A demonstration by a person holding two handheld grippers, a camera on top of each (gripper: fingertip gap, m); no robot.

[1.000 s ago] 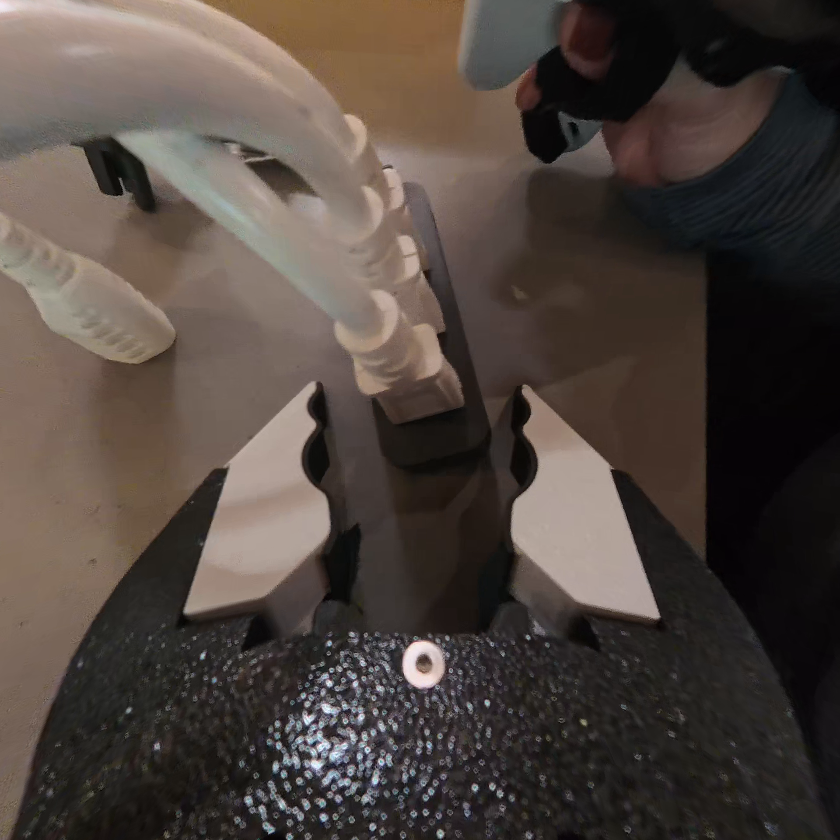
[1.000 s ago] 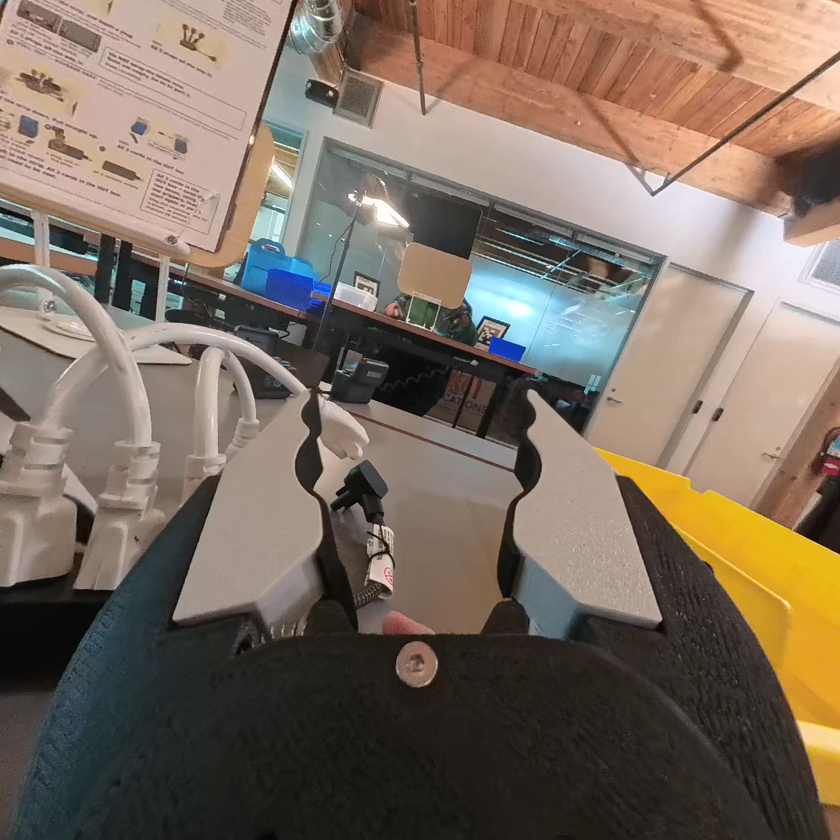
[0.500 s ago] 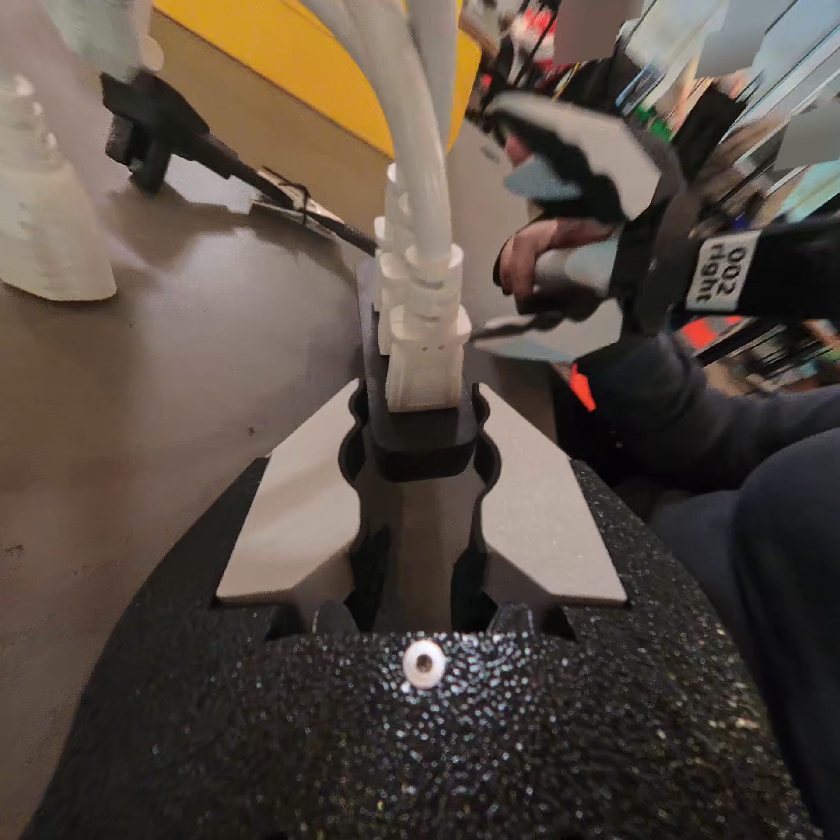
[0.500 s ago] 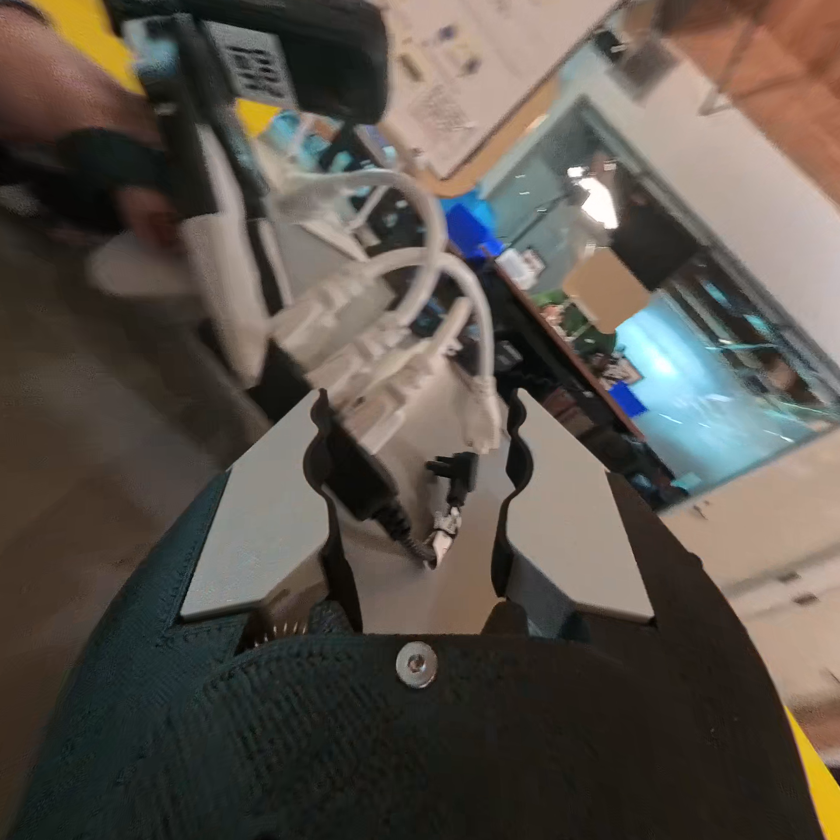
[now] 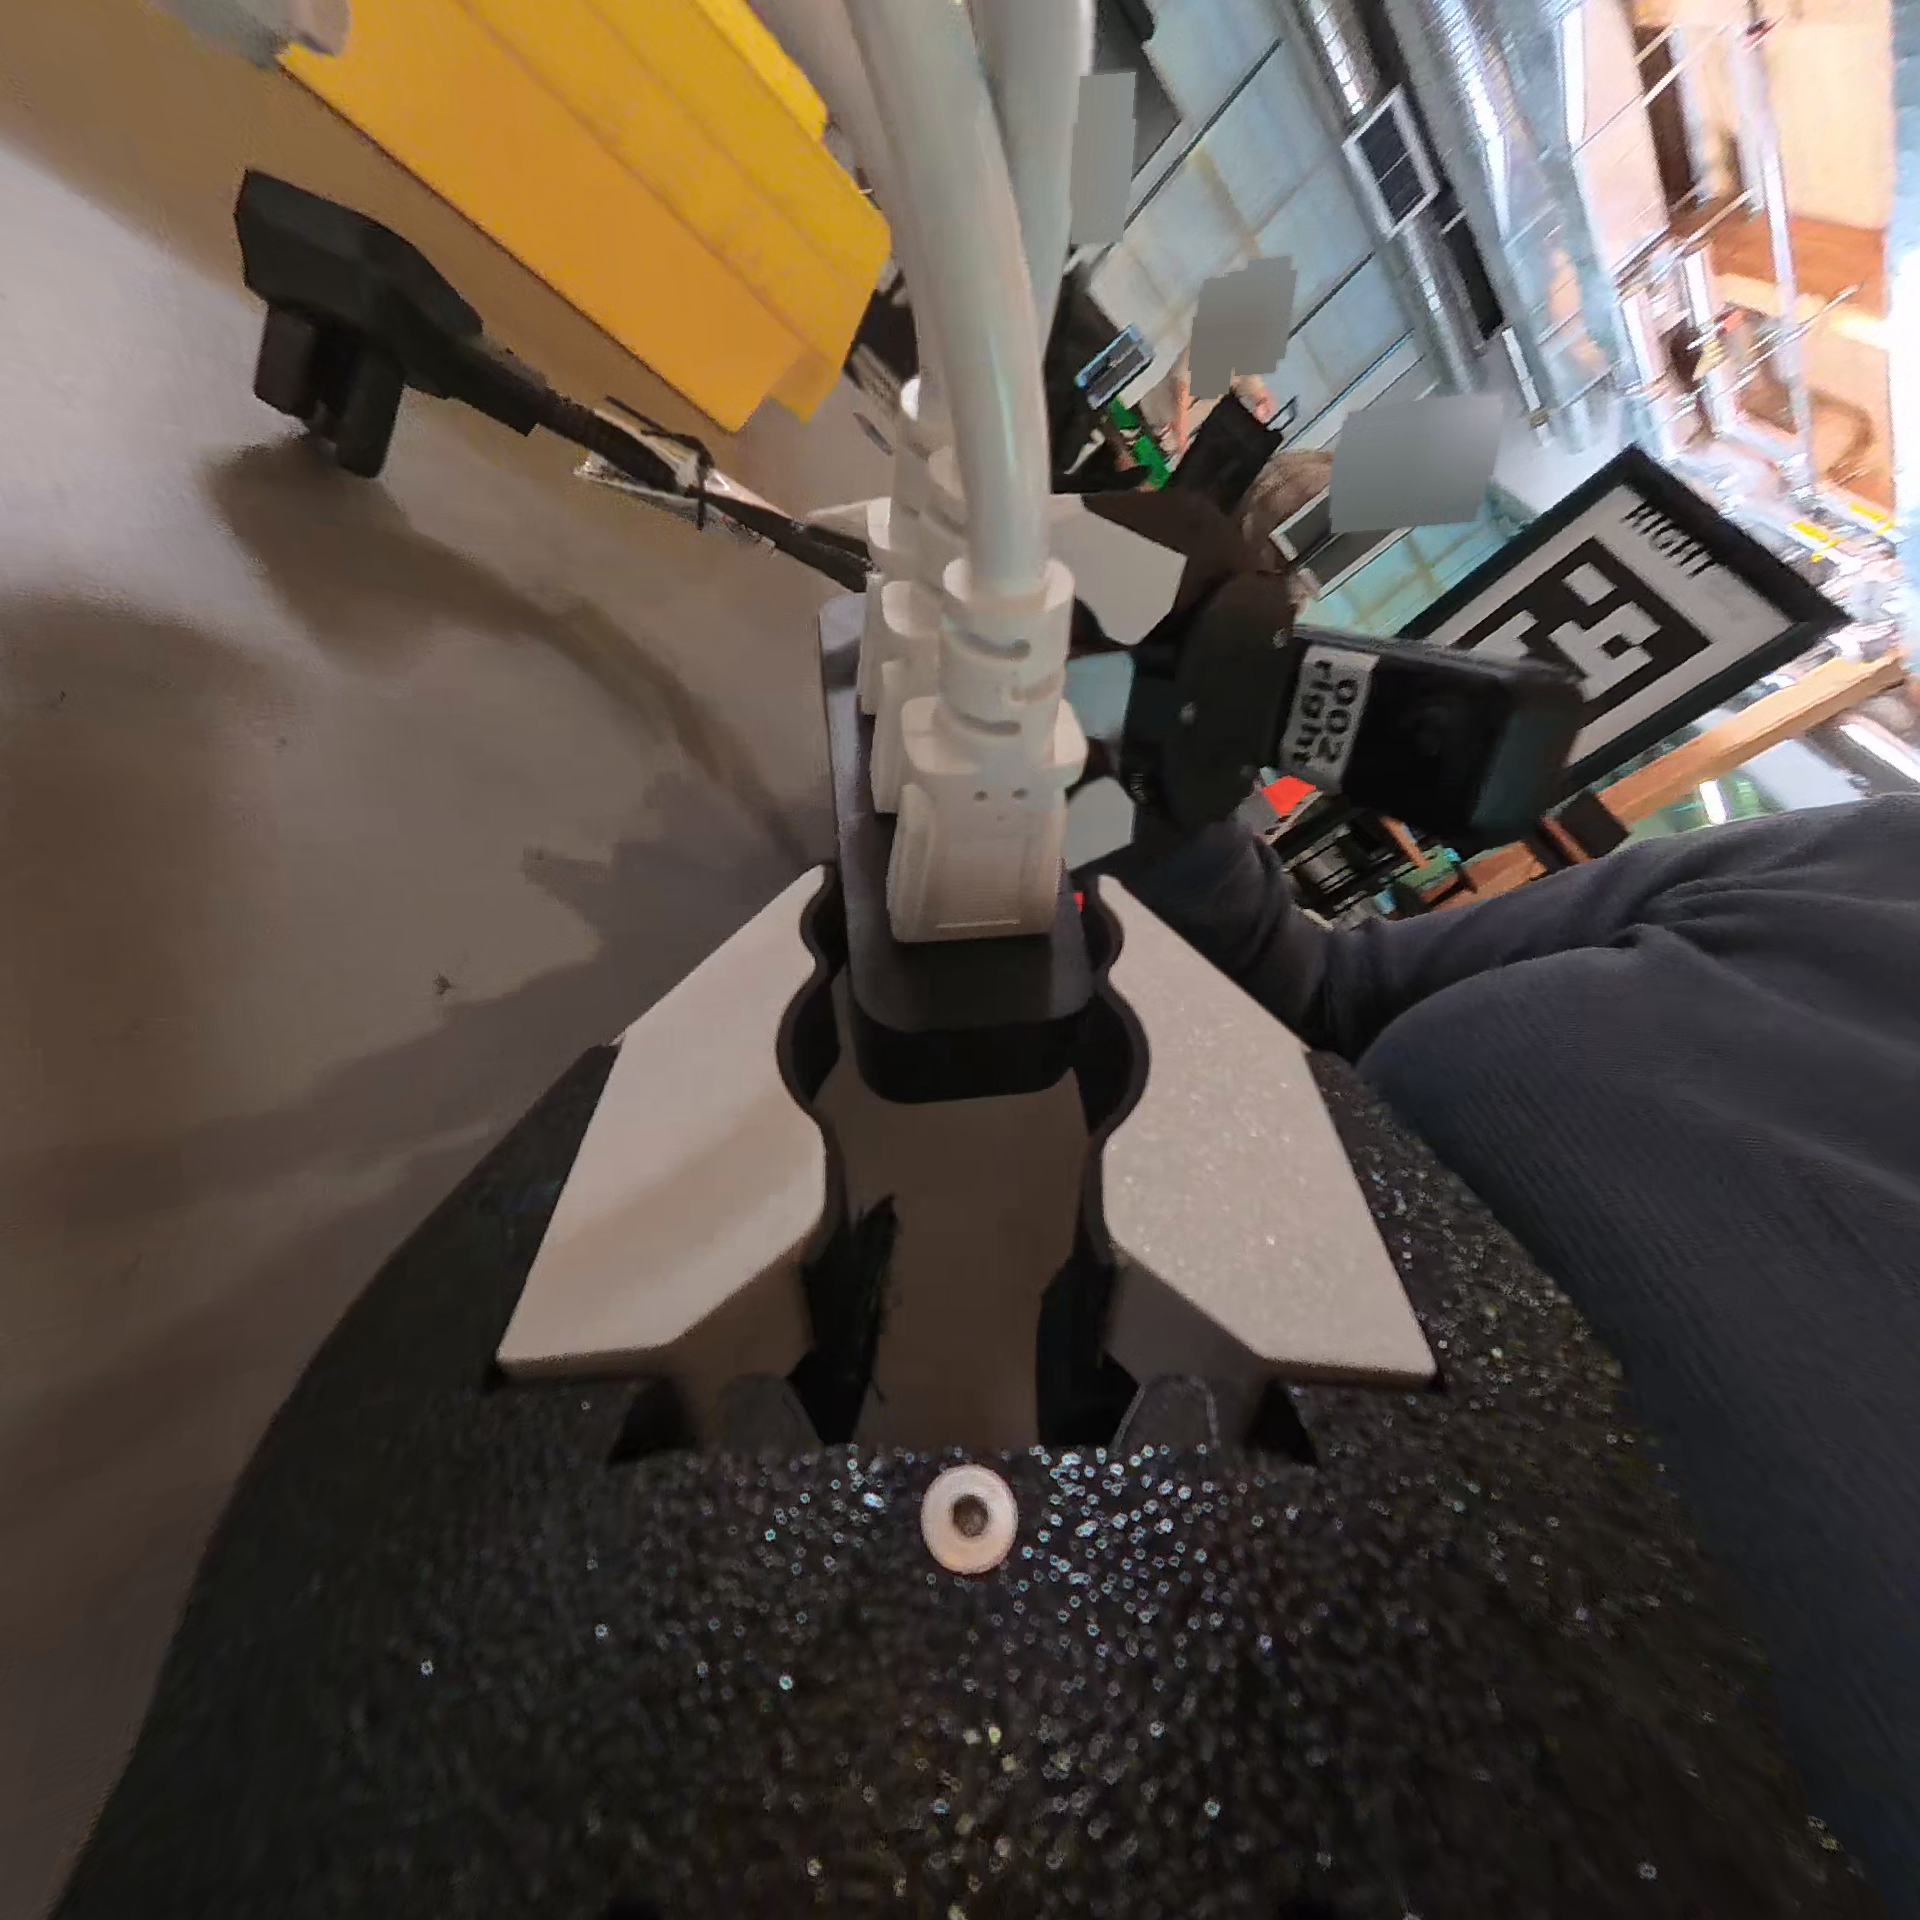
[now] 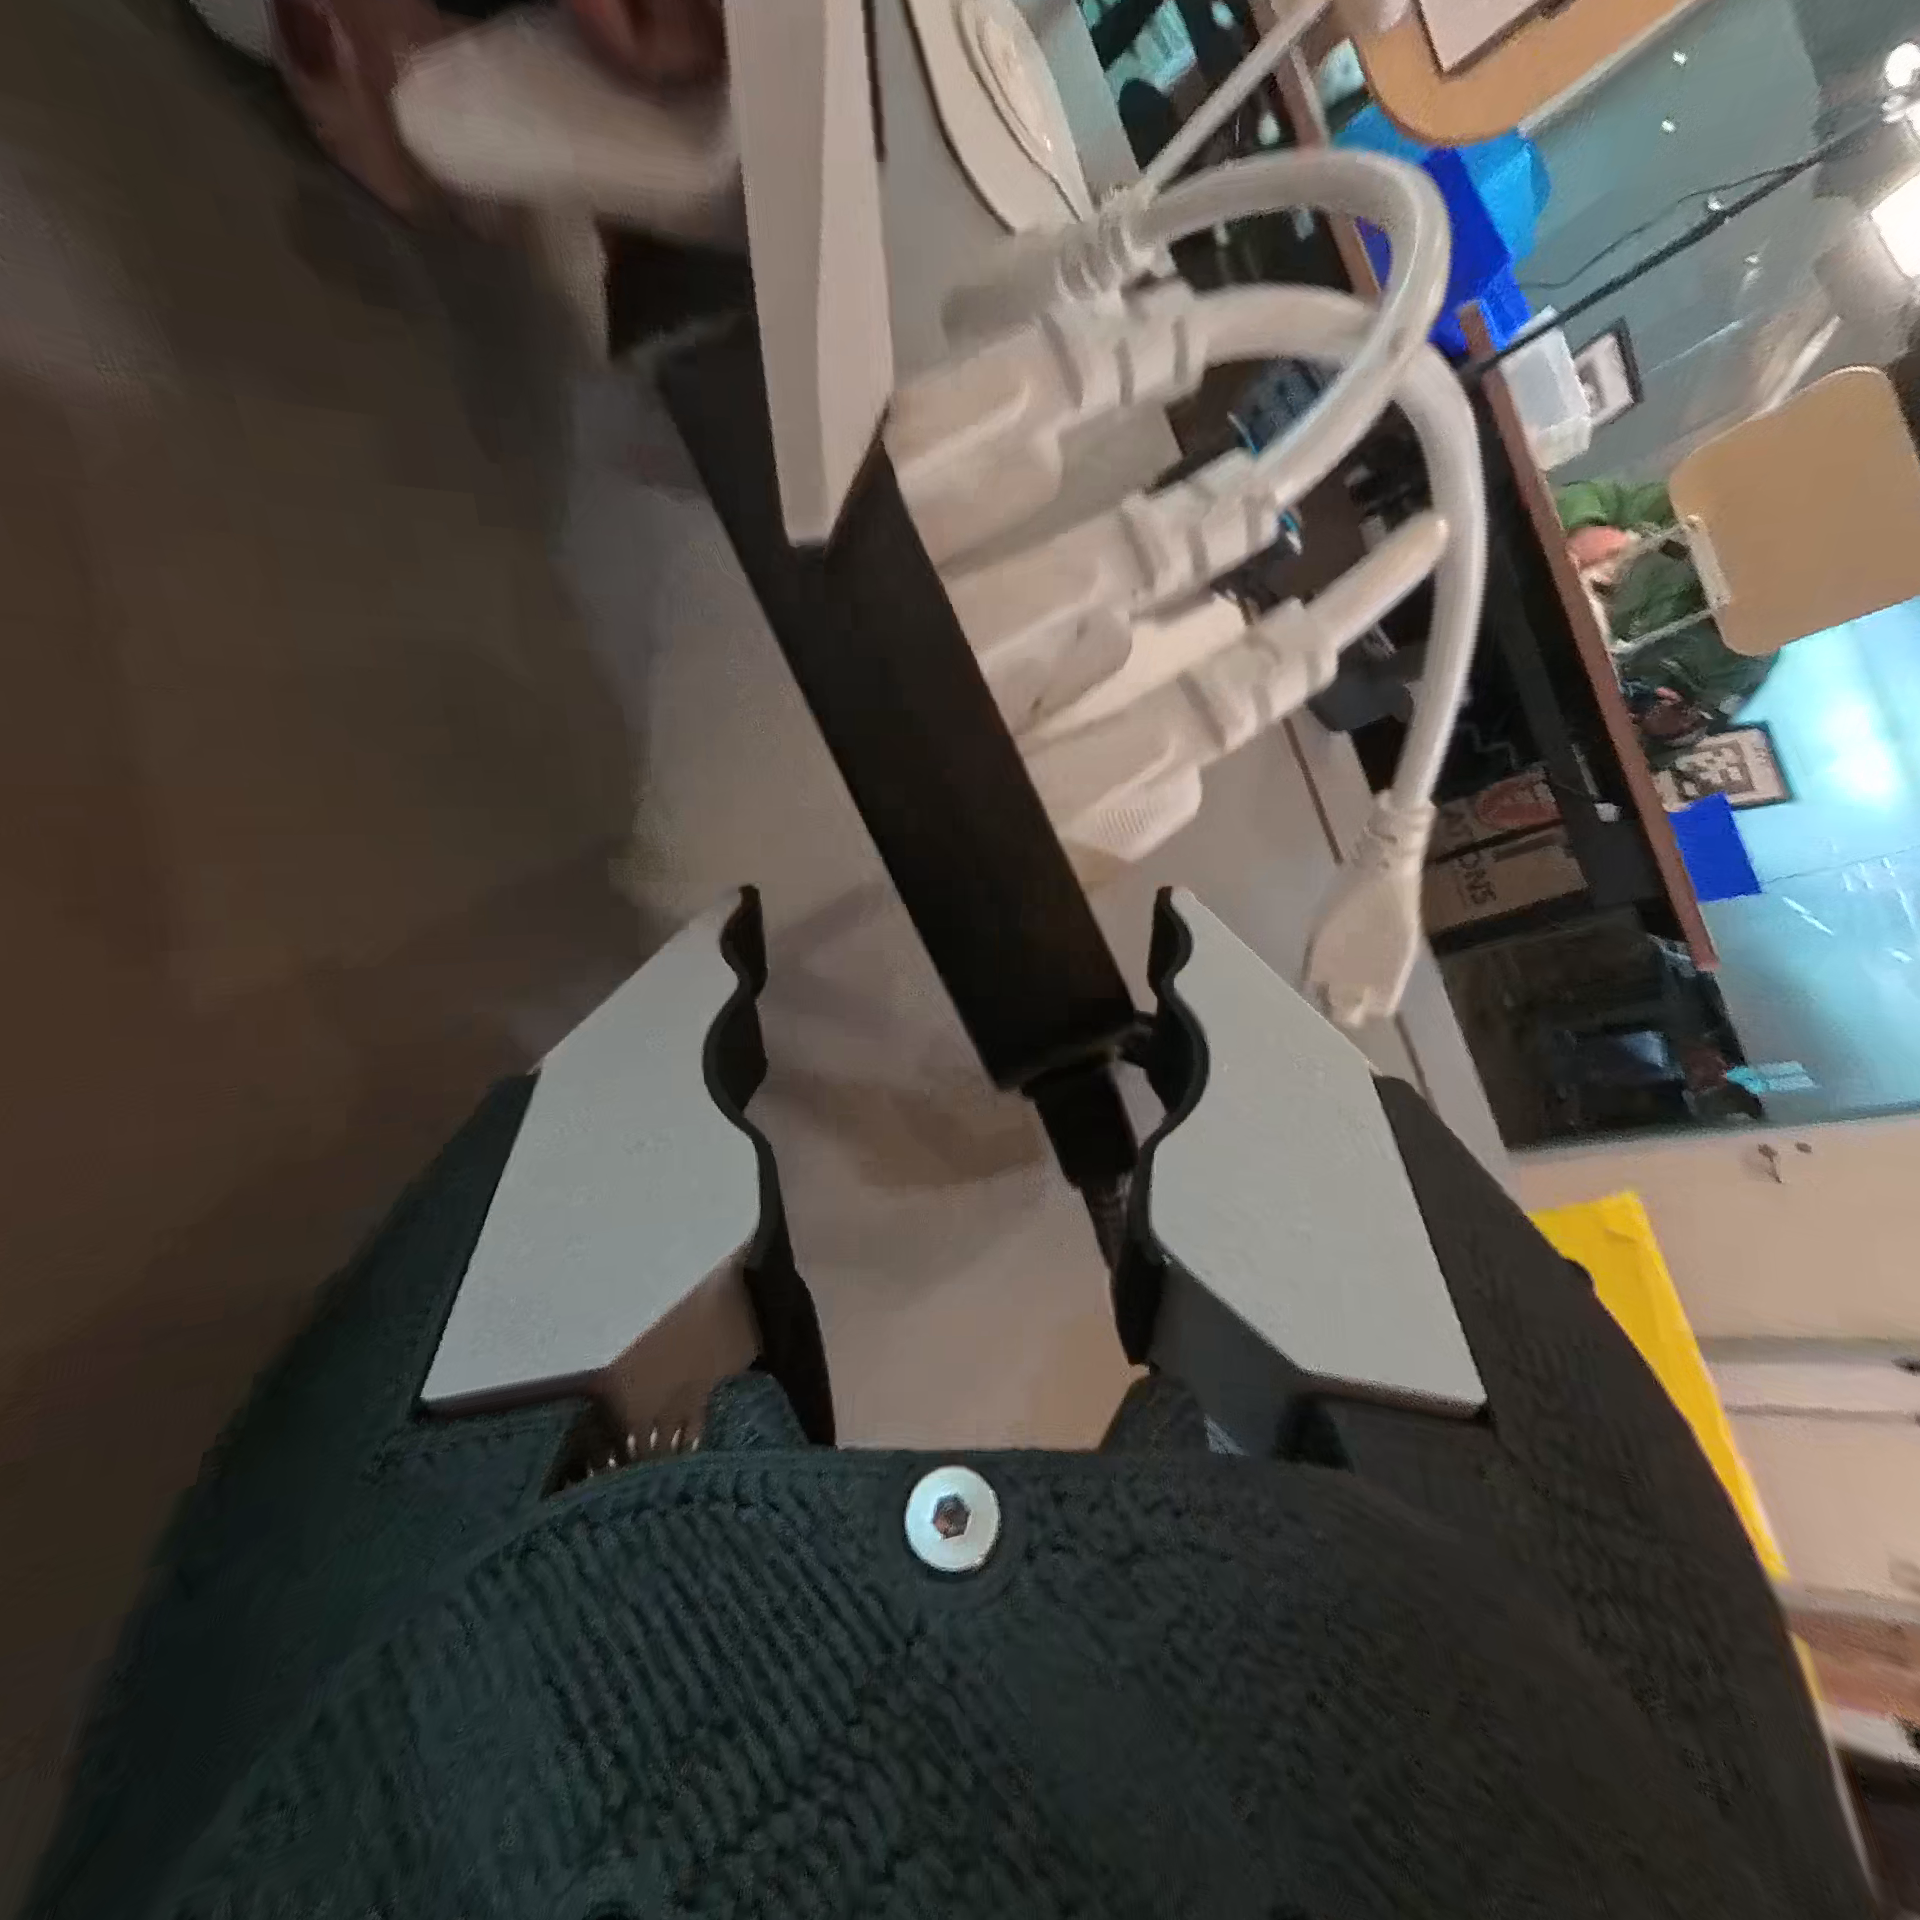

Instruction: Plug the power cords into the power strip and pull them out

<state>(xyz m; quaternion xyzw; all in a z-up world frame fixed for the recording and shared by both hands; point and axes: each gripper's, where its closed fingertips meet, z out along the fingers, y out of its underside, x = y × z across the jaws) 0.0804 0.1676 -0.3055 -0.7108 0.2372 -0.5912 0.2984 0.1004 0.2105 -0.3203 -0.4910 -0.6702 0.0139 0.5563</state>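
- Left tool (image 5: 961, 997) clamped on near end of black strip (image 5: 966, 1013); strip's long axis runs away from it.
- White plugs (image 5: 977, 862) seated in a row on strip.
- Right tool (image 6: 956, 1049) apart, strip's cord end (image 6: 1049, 997) between its jaws, touching right one.
- 1 loose plug (image 6: 1361, 935) dangles right.
- Yellow bin (image 5: 623, 197), black plug (image 5: 343, 322) far left on tabletop (image 5: 260, 831).

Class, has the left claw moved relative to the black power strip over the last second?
Yes. The left claw has advanced and closed: its fingers now clamp the near end of the black power strip, which earlier lay ahead of open fingers.
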